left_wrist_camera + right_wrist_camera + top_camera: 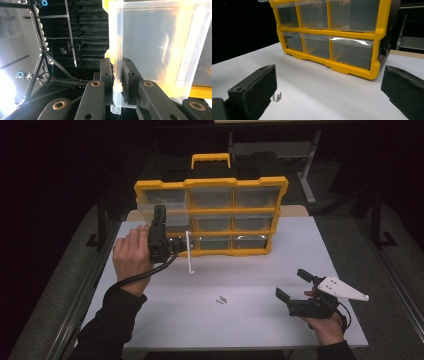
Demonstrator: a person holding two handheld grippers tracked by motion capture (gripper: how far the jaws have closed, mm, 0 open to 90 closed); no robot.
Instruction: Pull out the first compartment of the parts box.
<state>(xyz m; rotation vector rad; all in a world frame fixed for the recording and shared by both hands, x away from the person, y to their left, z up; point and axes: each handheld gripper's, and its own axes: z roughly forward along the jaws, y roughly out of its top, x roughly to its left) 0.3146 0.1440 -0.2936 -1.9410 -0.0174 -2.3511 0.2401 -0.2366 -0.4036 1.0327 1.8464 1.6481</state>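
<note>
A: As seen from the high view, where is the drawer [150, 211]?
B: Pulled out at the top left corner of the yellow organizer [211, 215], with the left gripper [159, 220] clamped on its near wall. The organizer stands upright toward the far edge of the white table [250, 320].

A: And the right gripper [295, 285]?
B: Jaws spread wide and holding nothing, low near the table's front right corner, well apart from the organizer. Small screws [220, 299] lie on the bare sheet between the hands.

A: What does the left gripper view add?
B: Both pads [127, 82] pinch the drawer's [150, 47] clear wall close to its bottom rim; dark open space lies on the outer side.

A: The right gripper view?
B: Its jaws stand far apart; the organizer's [377, 62] lower corner sits beyond them, the screws [277, 97] just beside one jaw, and white tabletop [324, 95] runs open between.
</note>
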